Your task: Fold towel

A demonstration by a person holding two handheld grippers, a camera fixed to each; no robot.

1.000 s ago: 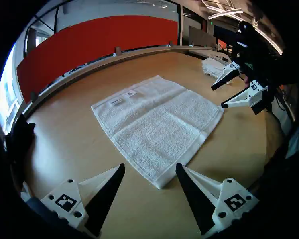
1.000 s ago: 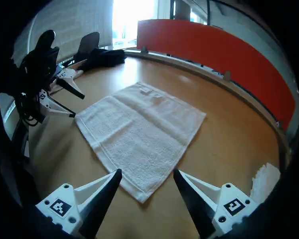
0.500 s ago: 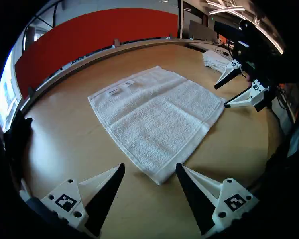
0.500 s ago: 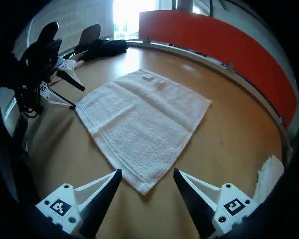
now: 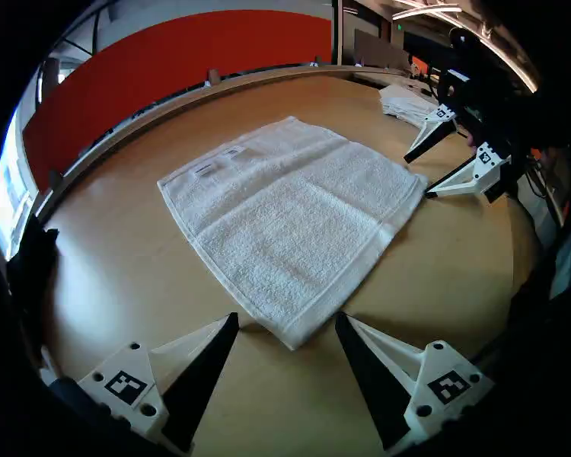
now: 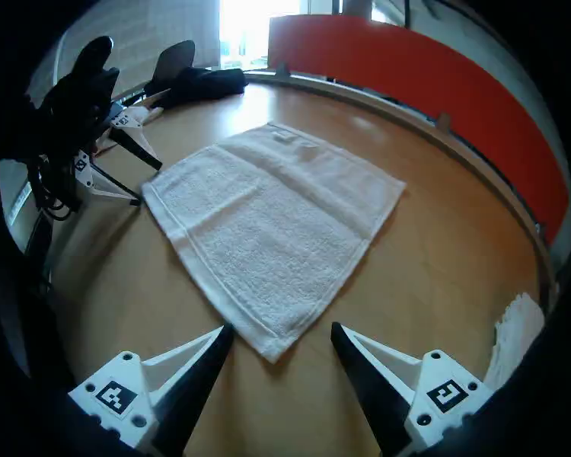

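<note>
Wood-toned tabletop (image 5: 118, 251) shows bare on every side of the white towel (image 5: 293, 221), which lies flat and unfolded, a hemmed border along its edges and two small labels (image 5: 217, 160) near its far left corner. The left claw (image 5: 285, 316) is spread wide, and the towel's nearest corner reaches just in between its fingers without either finger pressing on it. The right claw (image 6: 280, 327) is spread the same way, with another corner of the towel lying in its gap, also ungripped. Seen from the left claw, the right one is ahead and to the right, its lower tip just beside the towel's right corner; I cannot tell whether it touches. Far ahead of the left claw a red partition (image 5: 171, 68) runs along the tabletop's back edge. A stack of folded white towels (image 5: 407, 103) sits beyond the right claw, well apart from the flat towel. Ahead and left of the right claw, a dark garment (image 6: 202, 80) lies at the tabletop's far edge.
</note>
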